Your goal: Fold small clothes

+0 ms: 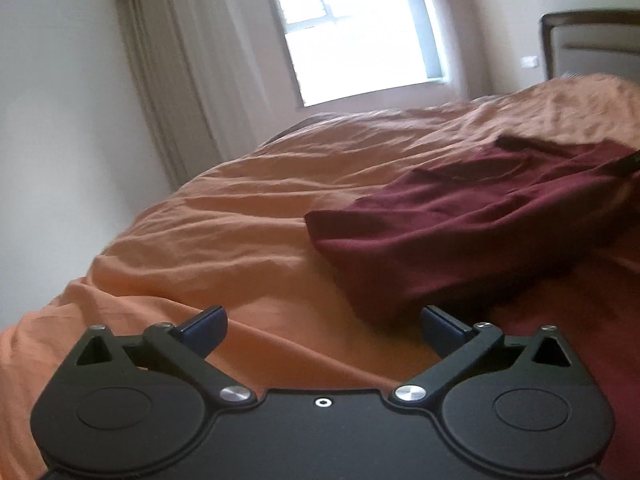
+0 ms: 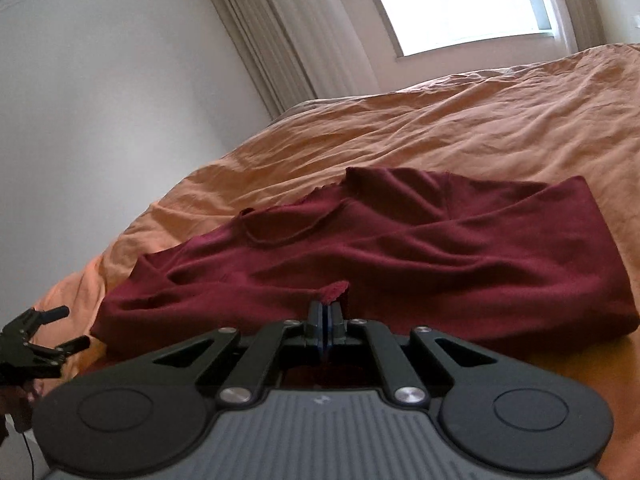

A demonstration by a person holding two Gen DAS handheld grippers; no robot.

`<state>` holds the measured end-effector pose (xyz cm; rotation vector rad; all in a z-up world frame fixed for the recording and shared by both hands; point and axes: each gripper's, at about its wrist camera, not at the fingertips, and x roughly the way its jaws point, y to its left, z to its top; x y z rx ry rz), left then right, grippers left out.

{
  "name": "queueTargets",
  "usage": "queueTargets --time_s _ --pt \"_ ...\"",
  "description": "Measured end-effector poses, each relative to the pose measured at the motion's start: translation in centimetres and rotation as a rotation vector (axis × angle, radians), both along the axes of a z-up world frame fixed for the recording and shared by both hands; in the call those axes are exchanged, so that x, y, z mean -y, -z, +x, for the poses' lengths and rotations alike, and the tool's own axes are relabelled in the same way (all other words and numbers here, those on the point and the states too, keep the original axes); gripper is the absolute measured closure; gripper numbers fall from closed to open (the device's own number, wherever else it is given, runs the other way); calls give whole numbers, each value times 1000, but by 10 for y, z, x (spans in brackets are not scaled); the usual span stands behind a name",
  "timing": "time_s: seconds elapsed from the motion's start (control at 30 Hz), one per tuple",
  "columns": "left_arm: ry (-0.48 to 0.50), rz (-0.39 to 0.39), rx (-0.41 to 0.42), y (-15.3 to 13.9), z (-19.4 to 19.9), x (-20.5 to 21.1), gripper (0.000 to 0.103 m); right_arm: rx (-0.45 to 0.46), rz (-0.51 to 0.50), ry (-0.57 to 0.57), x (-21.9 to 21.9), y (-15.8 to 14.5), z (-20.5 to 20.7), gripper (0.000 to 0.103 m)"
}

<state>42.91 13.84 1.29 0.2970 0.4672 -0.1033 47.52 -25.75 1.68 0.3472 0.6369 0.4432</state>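
Note:
A dark red T-shirt [image 2: 400,256] lies partly folded on the orange bed cover, its neckline toward the far side. My right gripper [image 2: 326,312] is shut on a pinch of the shirt's near edge, with a tuft of red cloth sticking out above the pads. In the left wrist view the same shirt [image 1: 460,232] lies to the right and ahead. My left gripper [image 1: 322,326] stands open above the orange cover, just short of the shirt's near corner, with nothing between its fingers. That left gripper [image 2: 66,330] also shows at the far left of the right wrist view.
The orange bed cover [image 1: 220,216] is wrinkled and fills most of both views. A white wall and beige curtains [image 2: 276,40] stand behind the bed, beside a bright window [image 1: 360,32]. A wooden headboard [image 1: 592,44] is at the far right.

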Motion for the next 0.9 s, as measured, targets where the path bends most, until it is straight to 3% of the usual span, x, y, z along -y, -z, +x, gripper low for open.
queueTargets --time_s 0.1,0.17,0.3,0.4,0.53,0.57,0.6,0.63,0.67,0.7,0.73,0.9 --pt "25 -76 -9 -13 -6 -14 1 -18 15 -45 0 3 -5 95" --pt "-12 -152 -24 -19 1 -22 1 -23 11 -84 -1 3 -10 90" --pt "-110 -346 -44 -22 34 -34 1 7 24 -90 1 -4 -18 43" --pt "-179 -471 -77 -16 67 -35 1 2 64 -46 4 -9 -11 37" --pt "-199 -542 -127 -8 104 -26 8 -64 121 22 5 -2 12 38" --pt "-197 -538 -134 -6 111 -23 13 -84 127 24 3 2 19 45" --pt "-190 -529 -145 -4 118 -19 18 -104 124 23 0 5 24 66" --pt "-179 -522 -165 -2 125 -16 34 -114 117 22 -3 7 29 80" --pt "-159 -513 -199 2 132 -13 67 -109 108 22 -7 6 31 91" --pt "-148 -502 -221 5 137 -11 85 -84 97 27 -10 4 30 93" --pt "-151 -491 -220 6 139 -9 95 -46 80 34 -13 0 28 93" --pt "-149 -551 1 -3 116 -14 98 208 -31 52 -27 -29 7 95"
